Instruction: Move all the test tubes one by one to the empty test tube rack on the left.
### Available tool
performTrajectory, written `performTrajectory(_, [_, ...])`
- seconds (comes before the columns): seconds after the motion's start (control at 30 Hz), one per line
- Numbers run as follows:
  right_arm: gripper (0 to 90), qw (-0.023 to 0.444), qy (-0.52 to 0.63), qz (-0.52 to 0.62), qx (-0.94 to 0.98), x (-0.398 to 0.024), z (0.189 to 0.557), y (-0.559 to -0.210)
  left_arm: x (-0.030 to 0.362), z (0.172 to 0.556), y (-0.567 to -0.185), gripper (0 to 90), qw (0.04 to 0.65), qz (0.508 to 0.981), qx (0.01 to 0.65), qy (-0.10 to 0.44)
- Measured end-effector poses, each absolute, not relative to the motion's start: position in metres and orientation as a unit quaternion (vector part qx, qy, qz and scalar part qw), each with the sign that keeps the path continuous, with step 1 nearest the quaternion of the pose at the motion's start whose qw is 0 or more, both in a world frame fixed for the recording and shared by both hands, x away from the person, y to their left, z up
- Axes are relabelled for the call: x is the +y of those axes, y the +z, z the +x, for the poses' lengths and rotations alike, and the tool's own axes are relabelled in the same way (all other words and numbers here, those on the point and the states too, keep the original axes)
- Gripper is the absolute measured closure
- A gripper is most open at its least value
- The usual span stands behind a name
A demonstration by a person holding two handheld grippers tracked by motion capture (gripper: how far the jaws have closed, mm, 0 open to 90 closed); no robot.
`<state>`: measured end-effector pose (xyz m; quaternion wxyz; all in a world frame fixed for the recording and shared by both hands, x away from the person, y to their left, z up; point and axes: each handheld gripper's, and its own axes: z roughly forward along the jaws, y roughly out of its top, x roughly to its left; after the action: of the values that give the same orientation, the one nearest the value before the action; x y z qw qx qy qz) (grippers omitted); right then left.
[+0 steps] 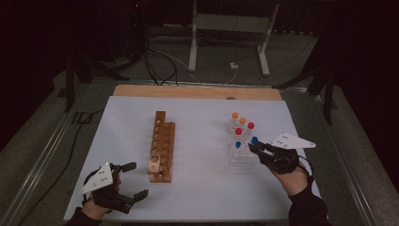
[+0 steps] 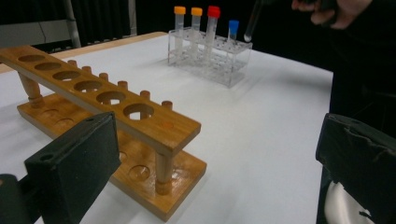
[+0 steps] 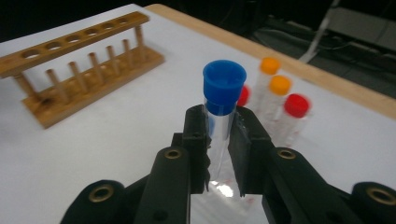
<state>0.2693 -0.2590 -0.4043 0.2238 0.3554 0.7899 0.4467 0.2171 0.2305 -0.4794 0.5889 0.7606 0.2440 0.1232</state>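
The blue-capped tube [image 3: 219, 116] has its lower end hidden behind the right gripper [image 3: 218, 140], its neighbours blurred.

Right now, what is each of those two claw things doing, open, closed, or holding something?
Left gripper: jaws open wide, holding nothing, near the wooden rack.
Right gripper: jaws closed on a blue-capped tube, by the clear rack.

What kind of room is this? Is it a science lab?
It looks like a lab-style test bench, probably set up for recording practice. Clues: a clear tube rack with colour-capped test tubes, a wooden tube rack on a white-covered table, and cables on the floor behind.
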Motion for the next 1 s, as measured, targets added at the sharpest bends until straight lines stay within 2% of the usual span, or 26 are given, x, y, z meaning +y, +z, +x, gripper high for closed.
performTrajectory(0.33, [77.3, 0.184, 0.448, 0.326, 0.812, -0.234, 0.264, -0.414, 0.222, 0.219, -0.465, 0.5, 0.603, 0.751, 0.234, 0.13])
performTrajectory(0.5, [77.3, 0.171, 0.444, 0.305, 0.825, -0.217, 0.261, -0.42, 0.211, 0.226, -0.452, 0.6, 0.586, 0.767, 0.243, 0.097])
performTrajectory(1.0, [77.3, 0.14, 0.447, 0.257, 0.846, -0.18, 0.255, -0.427, 0.16, 0.251, -0.429, 0.7, 0.586, 0.778, 0.224, 0.049])
